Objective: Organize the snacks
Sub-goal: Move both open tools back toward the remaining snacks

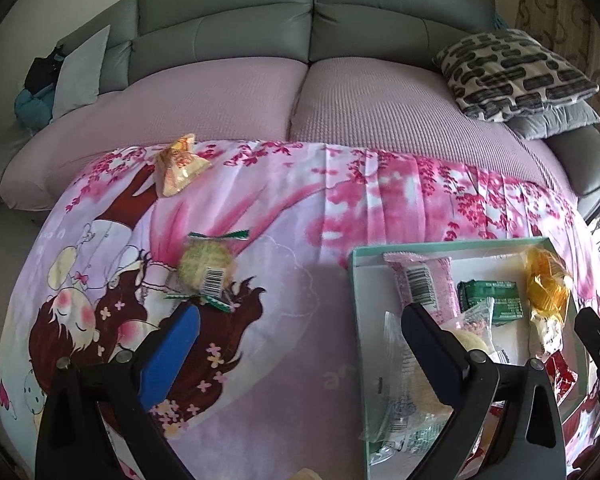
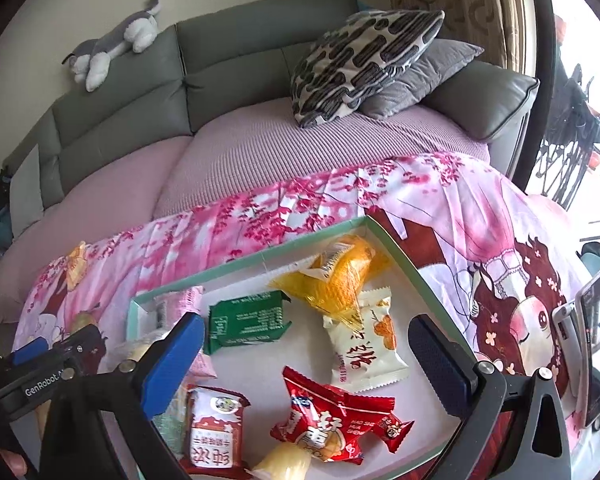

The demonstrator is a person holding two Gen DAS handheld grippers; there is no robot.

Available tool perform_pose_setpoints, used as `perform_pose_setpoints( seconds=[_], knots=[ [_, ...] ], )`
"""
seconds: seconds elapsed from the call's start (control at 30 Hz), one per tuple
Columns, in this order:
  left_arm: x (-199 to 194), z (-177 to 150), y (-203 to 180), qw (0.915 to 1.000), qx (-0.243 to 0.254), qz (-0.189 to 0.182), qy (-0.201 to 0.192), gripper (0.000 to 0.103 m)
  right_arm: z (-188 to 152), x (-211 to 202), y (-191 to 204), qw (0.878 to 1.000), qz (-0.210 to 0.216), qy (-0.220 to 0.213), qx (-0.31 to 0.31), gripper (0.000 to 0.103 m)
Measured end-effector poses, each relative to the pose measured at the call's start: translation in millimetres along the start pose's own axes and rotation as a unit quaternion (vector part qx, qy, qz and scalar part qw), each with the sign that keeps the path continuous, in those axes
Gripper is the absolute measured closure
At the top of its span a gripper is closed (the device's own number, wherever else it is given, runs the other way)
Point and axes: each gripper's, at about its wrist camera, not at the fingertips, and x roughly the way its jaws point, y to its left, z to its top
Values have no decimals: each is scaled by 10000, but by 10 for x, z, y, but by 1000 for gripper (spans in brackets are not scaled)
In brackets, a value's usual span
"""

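Both tongs are hanging spread wide, pinching nothing.
Your right tongs [image 2: 306, 356] are hovering over the tray [image 2: 392, 240]; the round cake [image 1: 206, 270] is lying just ahead of your left tongs [image 1: 300, 336].

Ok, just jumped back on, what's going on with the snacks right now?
A person is sorting snacks into the shallow green-rimmed box on the pink cartoon blanket. Both tongs, left and right, are open and hold nothing. The right hangs over the filled box. Two remain outside: a round green-wrapped cake near the left tongs and an orange triangular packet farther back.
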Motion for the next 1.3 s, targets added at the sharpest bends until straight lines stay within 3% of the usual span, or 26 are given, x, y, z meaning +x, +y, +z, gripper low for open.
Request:
perform_pose_setpoints(
  seconds=[0.13, 0.3, 0.57, 0.93, 1.3],
  knots=[
    [-54, 33, 244, 9996, -246, 79, -62, 2, -1, -1, 79, 10000, 47, 7, -85, 0],
    [-94, 41, 703, 9961, -665, 573, -126, 2, -26, -16, 283, 9994, 227, 1, -268, 0],
    [-76, -39, 1273, 9910, -930, 964, -20, 2, -161, -25, 937, 9925, 771, 61, -945, 0],
    [82, -60, 1422, 9944, -830, 632, 192, 2, -387, 24, 1647, 9820, 1270, 167, -1391, 0],
    [251, -29, 1429, 9963, -769, 268, 279, 2, -476, 144, 1898, 9813, 1160, 219, -1519, 0]
  ],
)
